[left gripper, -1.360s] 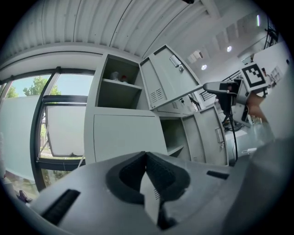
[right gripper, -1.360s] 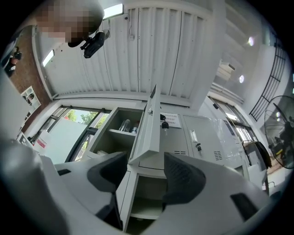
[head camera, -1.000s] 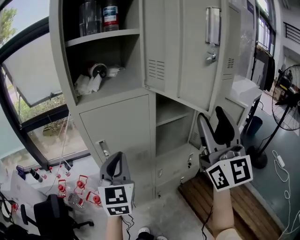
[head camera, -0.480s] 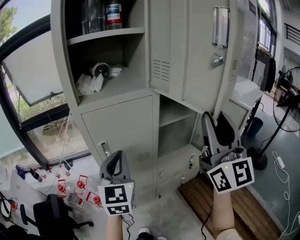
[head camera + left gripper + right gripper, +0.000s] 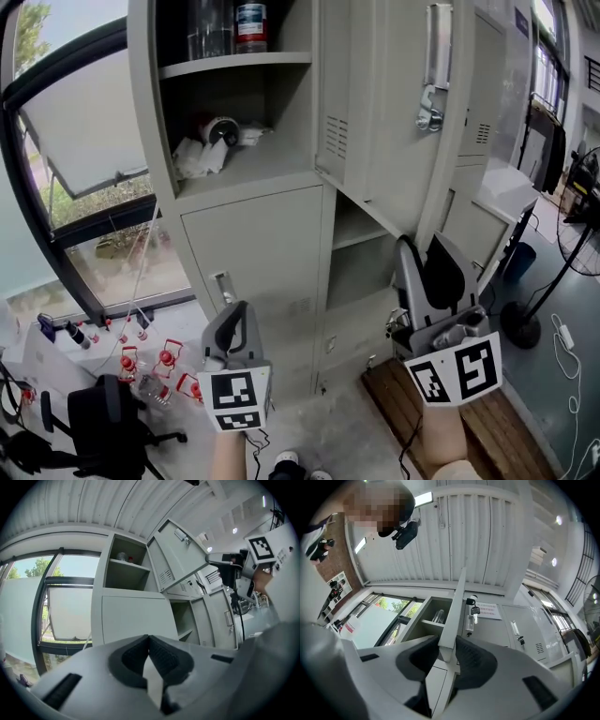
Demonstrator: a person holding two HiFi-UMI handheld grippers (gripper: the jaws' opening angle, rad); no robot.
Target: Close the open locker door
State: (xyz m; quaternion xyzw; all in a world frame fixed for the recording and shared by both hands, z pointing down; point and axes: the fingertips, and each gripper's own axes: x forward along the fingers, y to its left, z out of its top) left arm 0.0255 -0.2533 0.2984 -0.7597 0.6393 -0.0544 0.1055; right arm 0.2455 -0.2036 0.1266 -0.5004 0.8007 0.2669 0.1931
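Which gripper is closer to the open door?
Right. The right gripper has just been closing its jaws on the door edge; the left gripper hangs lower, off to the left, apart.

The left forearm (image 5: 230, 457) reaches forward low in front of the body and holds the left gripper (image 5: 238, 314) level. Its marker cube (image 5: 234, 398) faces back toward the head, and its two jaws are pressed together with nothing between them.

The right forearm (image 5: 439, 448) carries the right gripper (image 5: 427, 251) a little higher and tilted upward, its own marker cube likewise turned toward the head. Its jaws have just been closing and pinch the bottom edge of the locker door (image 5: 457, 597), one dark pad (image 5: 418, 657) against each face of the panel. The two grippers stand well apart, side by side.
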